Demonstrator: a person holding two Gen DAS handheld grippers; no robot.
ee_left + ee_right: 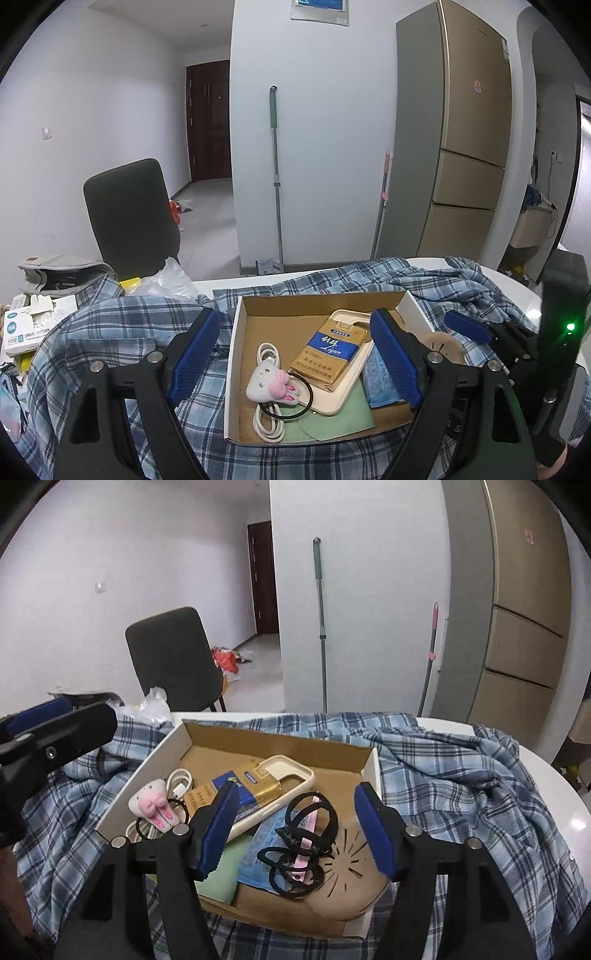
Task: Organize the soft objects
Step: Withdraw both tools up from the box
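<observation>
Blue-padded fingers (395, 363) frame gold pack (330, 354) — "Liqun".

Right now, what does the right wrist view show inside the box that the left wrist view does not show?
Only the right wrist view shows the black hair ties on a pink clip, lying between the open right gripper. Only the left wrist view shows the grey pouch and white cartons at the far left. Both show the cardboard box, plush tooth, white cable, gold pack, phone case and plaid cloth.
</observation>
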